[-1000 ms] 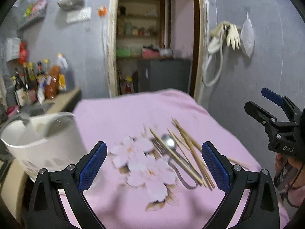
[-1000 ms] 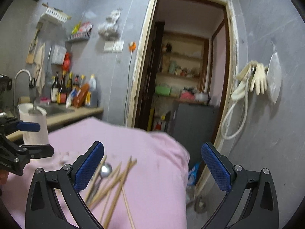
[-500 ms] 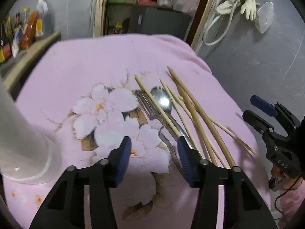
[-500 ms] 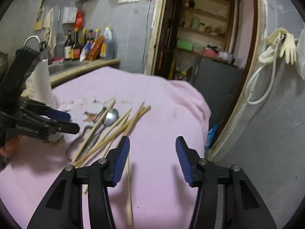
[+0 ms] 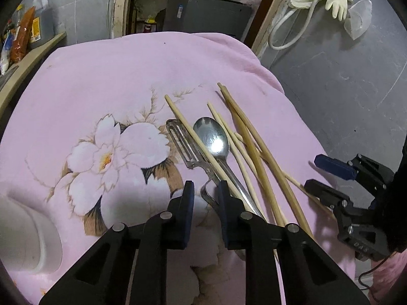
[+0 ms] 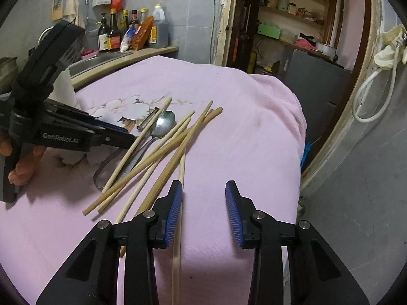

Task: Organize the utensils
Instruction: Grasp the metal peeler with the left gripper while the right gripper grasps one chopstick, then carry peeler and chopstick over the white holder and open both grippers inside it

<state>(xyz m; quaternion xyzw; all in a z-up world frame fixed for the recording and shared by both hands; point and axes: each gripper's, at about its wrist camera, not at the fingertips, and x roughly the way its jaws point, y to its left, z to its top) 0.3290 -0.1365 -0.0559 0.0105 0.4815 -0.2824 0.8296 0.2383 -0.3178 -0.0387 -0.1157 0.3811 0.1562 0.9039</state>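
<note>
Several wooden chopsticks (image 5: 257, 157) lie fanned on the pink flowered cloth (image 5: 101, 76), with a metal spoon (image 5: 212, 137) and a metal peeler (image 5: 182, 145) among them. My left gripper (image 5: 205, 190) hangs low over the peeler's looped handle. Its jaws are closing with the handle in the narrow gap; the pads do not press it. The right gripper (image 6: 203, 190) is at the near ends of the chopsticks (image 6: 162, 157), jaws closing on nothing. One thin chopstick (image 6: 181, 172) runs just inside its left finger. Each gripper shows in the other's view: the right gripper (image 5: 314, 172), the left gripper (image 6: 127, 136).
A white container (image 5: 23, 231) stands on the cloth at the left. Behind it is a counter with bottles (image 6: 132, 30). The cloth drops off at the table's right edge (image 6: 297, 152), beside a doorway. A person's hand (image 6: 23, 167) holds the left gripper.
Both grippers have tilted down and sunk towards the utensils. Both pairs of jaws have gone from wide apart to narrow, the left more than the right.
</note>
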